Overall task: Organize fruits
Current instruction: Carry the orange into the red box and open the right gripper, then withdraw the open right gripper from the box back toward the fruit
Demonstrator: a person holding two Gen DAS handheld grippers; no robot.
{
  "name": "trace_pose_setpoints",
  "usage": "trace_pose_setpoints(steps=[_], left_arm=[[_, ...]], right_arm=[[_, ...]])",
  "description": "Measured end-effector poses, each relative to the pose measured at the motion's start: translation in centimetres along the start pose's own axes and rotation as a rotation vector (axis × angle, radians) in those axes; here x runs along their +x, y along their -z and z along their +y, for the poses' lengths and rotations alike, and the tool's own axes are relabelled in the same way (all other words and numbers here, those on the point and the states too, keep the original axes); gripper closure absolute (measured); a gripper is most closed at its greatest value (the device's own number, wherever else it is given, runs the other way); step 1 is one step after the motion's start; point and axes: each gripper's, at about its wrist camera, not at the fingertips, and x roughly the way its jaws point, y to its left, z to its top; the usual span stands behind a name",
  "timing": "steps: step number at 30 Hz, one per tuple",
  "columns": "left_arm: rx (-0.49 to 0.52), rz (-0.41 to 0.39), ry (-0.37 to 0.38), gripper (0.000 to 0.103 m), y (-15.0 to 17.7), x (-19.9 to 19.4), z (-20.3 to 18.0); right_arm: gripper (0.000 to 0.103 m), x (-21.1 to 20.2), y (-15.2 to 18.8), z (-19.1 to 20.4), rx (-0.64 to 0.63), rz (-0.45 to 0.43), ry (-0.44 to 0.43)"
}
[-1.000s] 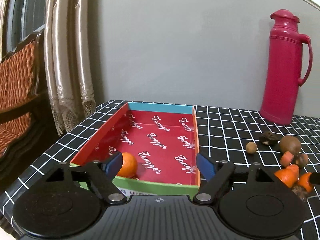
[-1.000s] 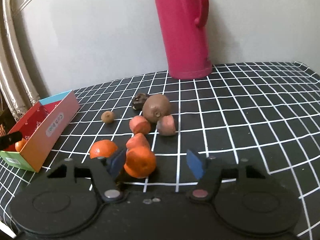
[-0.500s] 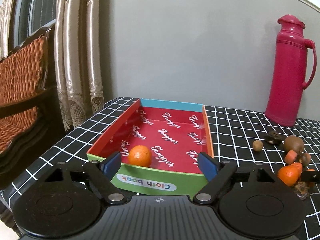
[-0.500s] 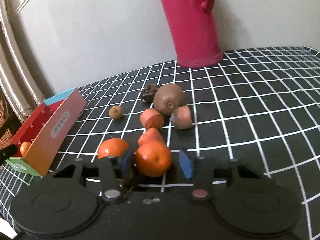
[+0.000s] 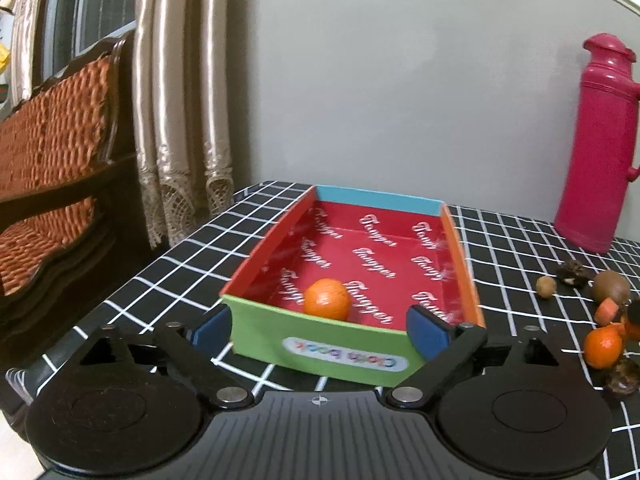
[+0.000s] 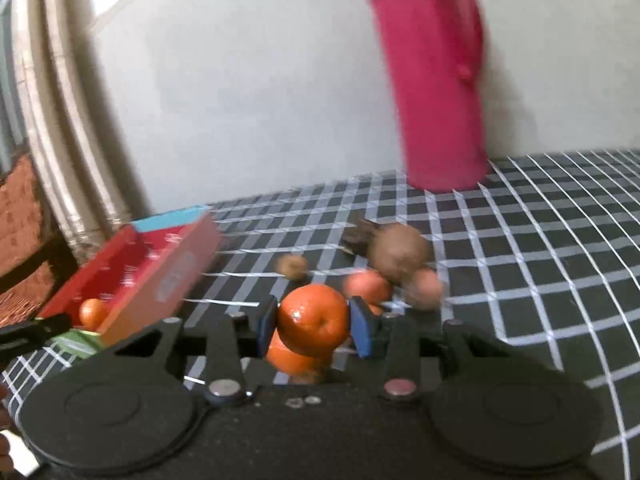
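Gripping now: right gripper (image 6: 313,325) pinches 1 tangerine (image 6: 313,319), lifted off the table
Left gripper (image 5: 319,325): jaws wide and opening, nothing between the pads, box front wall right ahead
Box (image 5: 320,346): 1 orange (image 5: 327,299) inside, near wall
Fruit pile (image 6: 394,268): 12 o'clock beyond the held tangerine
Pink thermos (image 6: 434,80): 1 o'clock, by the wall

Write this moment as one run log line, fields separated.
left gripper: opening, empty | right gripper: shut on orange | box: one orange inside

Pink thermos (image 5: 599,144) on checked tablecloth (image 5: 516,240), curtain (image 5: 180,120), wooden chair (image 5: 52,152)
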Motion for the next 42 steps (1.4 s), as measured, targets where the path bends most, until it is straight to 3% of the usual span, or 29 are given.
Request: trace_pose_setpoints(steps=[10, 17, 32, 42], left_arm=[[-0.053, 0.014, -0.048, 0.006, 0.2, 0.6, 3.7], [-0.081, 0.035, -0.068, 0.005, 0.3, 1.3, 5.4], [-0.111, 0.068, -0.099, 0.004, 0.8, 1.9, 7.6], [-0.098, 0.063, -0.097, 0.004, 0.8, 1.9, 7.3]], right_arm=[[0.065, 2.7, -1.2, 9.2, -0.126, -0.004, -0.209], [0.065, 5.5, -1.7, 13.7, -0.183, 0.022, -0.292], [0.064, 9.0, 0.4, 16.5, -0.285, 0.097, -0.291], [0.063, 8.9, 0.6, 16.4, -0.287, 0.083, -0.297]])
